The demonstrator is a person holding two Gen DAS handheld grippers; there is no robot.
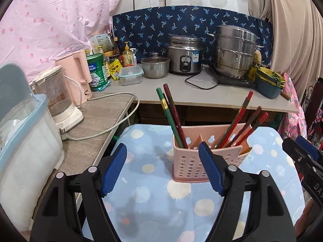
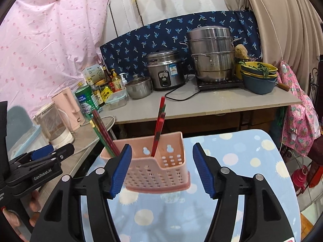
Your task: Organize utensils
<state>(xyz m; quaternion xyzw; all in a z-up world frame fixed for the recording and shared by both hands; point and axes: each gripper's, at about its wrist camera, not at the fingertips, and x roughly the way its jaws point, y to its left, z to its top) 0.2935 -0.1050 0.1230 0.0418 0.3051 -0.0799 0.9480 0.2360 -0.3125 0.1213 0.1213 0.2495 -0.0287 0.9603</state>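
A pink perforated utensil holder [image 1: 210, 159] [image 2: 157, 171] stands on a blue dotted cloth [image 1: 153, 207] [image 2: 242, 161]. Green and dark red chopsticks [image 1: 171, 113] [image 2: 103, 133] lean out of its left compartment. Red and dark chopsticks [image 1: 242, 125] [image 2: 159, 127] lean out of the right one. My left gripper [image 1: 162, 147] [image 2: 40, 159] is open just short of the holder's left side, with nothing between its blue pads. My right gripper [image 2: 162, 147] [image 1: 302, 157] is open too, with the holder just ahead of its fingertips and neither pad pressing on it.
A grey counter [image 1: 201, 92] behind carries a rice cooker [image 1: 184, 57], a stacked steel steamer [image 1: 234, 52], a small lidded pot [image 1: 155, 66], bottles, a green tin [image 1: 98, 70] and stacked basins [image 1: 268, 82]. On the left side table [image 1: 97, 125] stand a pink kettle, a blender and a plastic tub [image 1: 24, 141].
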